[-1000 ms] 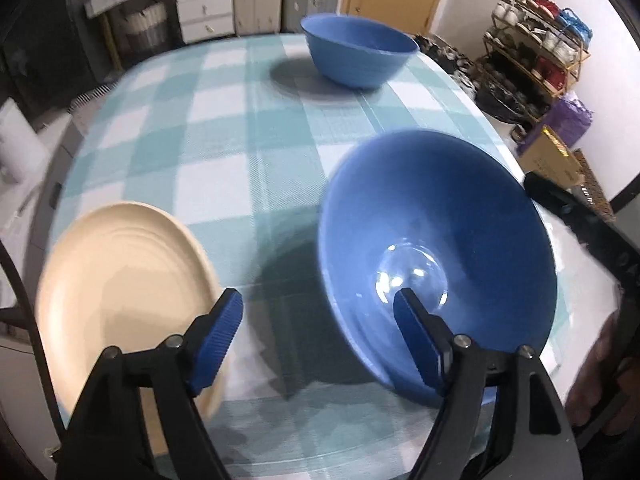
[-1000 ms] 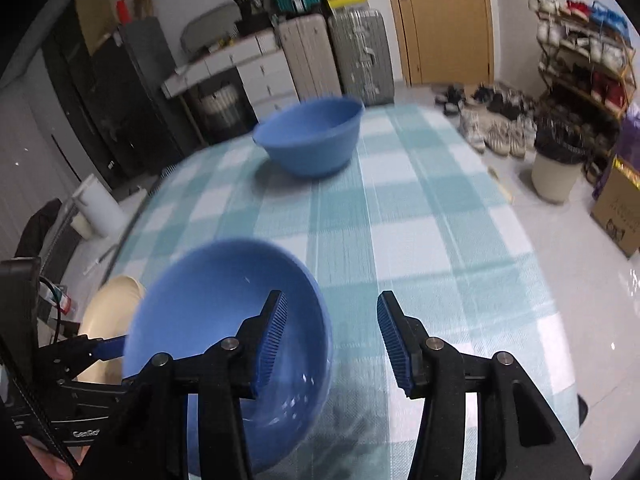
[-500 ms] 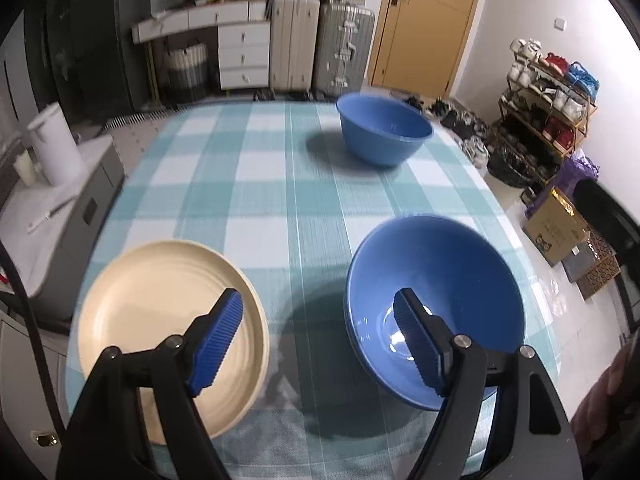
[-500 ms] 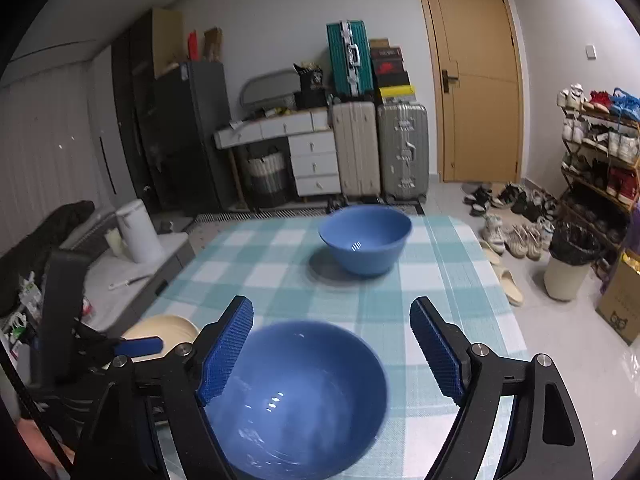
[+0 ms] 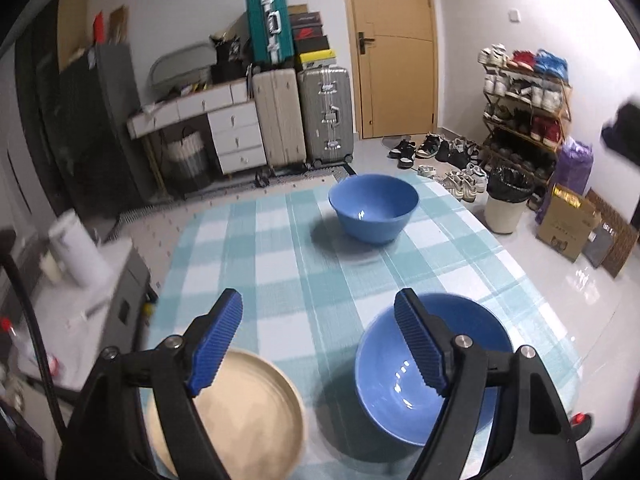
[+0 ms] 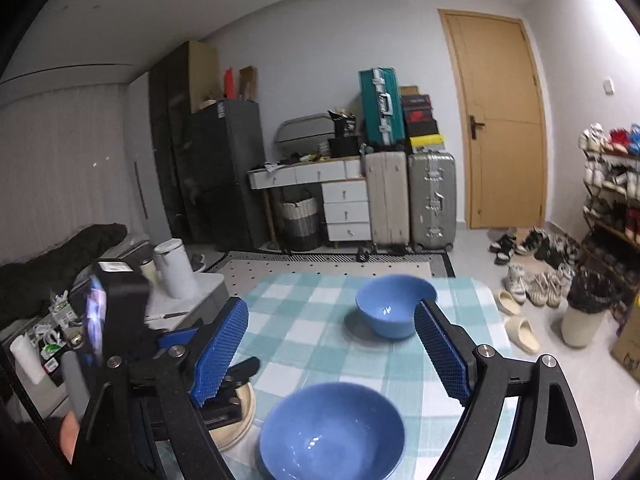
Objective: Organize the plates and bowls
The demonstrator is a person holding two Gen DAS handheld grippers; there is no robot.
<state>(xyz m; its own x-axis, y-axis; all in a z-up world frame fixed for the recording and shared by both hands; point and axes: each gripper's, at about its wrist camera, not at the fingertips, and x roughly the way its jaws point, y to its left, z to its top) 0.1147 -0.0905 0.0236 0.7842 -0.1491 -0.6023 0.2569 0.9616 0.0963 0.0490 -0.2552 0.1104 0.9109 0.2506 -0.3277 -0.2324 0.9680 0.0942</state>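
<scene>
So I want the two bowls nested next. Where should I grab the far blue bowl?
Take the far blue bowl by its rim, one of the fingers inside and one outside the wall, coming down from above on its near side. It stands upright and open on the checked tablecloth, and its rounded wall looks too wide to span.

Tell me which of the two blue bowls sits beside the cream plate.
The near blue bowl, next to the cream plate; the far blue bowl stands alone across the checked tablecloth.
</scene>
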